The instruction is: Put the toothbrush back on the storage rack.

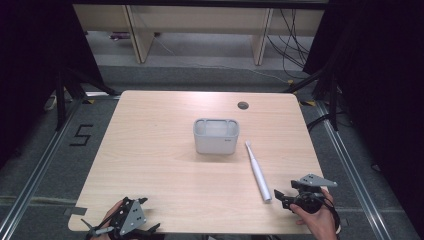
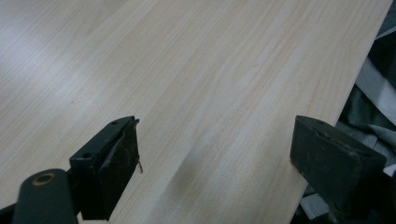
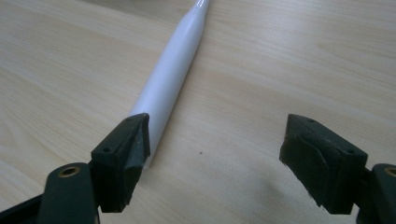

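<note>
The right hand-held gripper (image 1: 283, 196) was at the near right corner of the pale wooden counter (image 1: 150, 150), just beside the thick end of a long white plastic electric toothbrush (image 1: 257, 171). Its two black jaws stood wide apart and held nothing. In the right gripper view, the toothbrush (image 3: 170, 79) lay flat and ran away from the hand-held gripper (image 3: 215, 149), with its thick end right by the left jaw — not between the two jaws yet. So the step in hand looked like the reach for the toothbrush, with no grab made so far. For the next move, I think the right hand-held gripper would need to slide a little to its left, so the white handle sat in the gap, and then squeeze. The handle was round and smooth, so it might roll or slip. A small grey plastic holder box (image 1: 216, 135) stood in the middle of the counter, just beside the thin brush end. It had a big space in the middle and a smaller slot at each side — all looked empty. The left hand-held gripper (image 1: 150, 227) waited at the near left edge, its jaws open too, over bare wood (image 2: 187, 93).
</note>
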`<state>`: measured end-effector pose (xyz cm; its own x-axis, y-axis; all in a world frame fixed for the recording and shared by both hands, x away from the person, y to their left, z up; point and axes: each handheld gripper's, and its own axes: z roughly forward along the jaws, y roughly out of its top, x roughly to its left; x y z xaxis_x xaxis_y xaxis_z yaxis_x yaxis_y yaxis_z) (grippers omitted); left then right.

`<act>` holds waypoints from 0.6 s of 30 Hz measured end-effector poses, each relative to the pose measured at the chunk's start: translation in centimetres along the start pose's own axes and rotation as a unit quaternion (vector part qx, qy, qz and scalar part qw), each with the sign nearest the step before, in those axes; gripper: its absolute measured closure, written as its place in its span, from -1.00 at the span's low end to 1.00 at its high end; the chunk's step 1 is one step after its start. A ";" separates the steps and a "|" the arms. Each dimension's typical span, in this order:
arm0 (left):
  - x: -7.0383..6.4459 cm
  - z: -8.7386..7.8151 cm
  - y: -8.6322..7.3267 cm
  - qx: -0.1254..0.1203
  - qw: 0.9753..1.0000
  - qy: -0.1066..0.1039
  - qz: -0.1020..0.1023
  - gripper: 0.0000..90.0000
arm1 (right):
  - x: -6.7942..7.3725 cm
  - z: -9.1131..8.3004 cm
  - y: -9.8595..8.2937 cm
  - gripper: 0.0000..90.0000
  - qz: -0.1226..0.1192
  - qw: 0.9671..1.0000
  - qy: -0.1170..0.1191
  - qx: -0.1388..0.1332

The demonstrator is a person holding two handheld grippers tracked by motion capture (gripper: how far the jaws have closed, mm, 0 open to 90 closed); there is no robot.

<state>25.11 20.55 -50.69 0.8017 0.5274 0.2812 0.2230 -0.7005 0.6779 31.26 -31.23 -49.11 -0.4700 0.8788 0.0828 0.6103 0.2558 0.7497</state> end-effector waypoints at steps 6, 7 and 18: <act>0.0 0.0 0.0 0.002 1.000 -0.002 0.000 -0.67 | 0.2 -0.1 0.5 -0.47 0.006 1.000 0.003 -0.010; 0.0 0.1 0.0 0.002 1.000 -0.001 0.000 -0.67 | 0.4 -0.1 0.7 -0.47 0.008 1.000 0.006 -0.009; 0.0 0.1 0.0 0.002 1.000 0.000 0.000 -0.67 | 0.9 0.8 3.0 -0.45 -0.009 1.000 0.002 0.015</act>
<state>25.16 20.49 -50.75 0.8021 0.5270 0.2808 0.2248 -0.7022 0.6756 33.22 -29.31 -47.30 -0.4841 0.8720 0.0726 0.6207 0.2838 0.7309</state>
